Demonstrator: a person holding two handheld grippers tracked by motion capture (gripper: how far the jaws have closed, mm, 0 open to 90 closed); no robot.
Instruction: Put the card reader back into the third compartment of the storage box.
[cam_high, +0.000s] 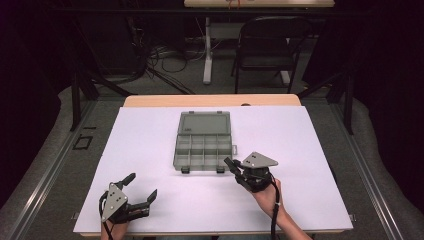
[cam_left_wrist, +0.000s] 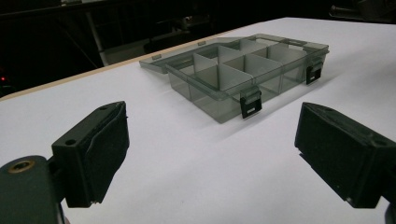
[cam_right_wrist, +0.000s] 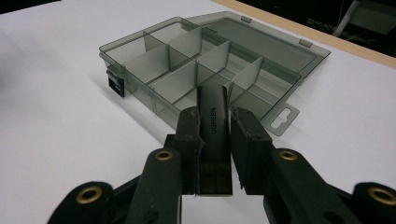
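The right gripper (cam_right_wrist: 212, 154) is clamped on a slim black device marked UGREEN (cam_right_wrist: 214, 135), probably an adapter, held just beside the near right corner of the open compartment box (cam_high: 203, 147). The box lies mid-table on the white sheet (cam_high: 150, 150), its lid (cam_high: 204, 123) folded back flat. The left gripper (cam_high: 142, 187) rests near the front edge, well apart from the box, jaws spread with nothing between them.

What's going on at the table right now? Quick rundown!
Right gripper shut on black adapter, near organizer box. Left gripper open, holding nothing. Box lid open, compartments bare, path clear.
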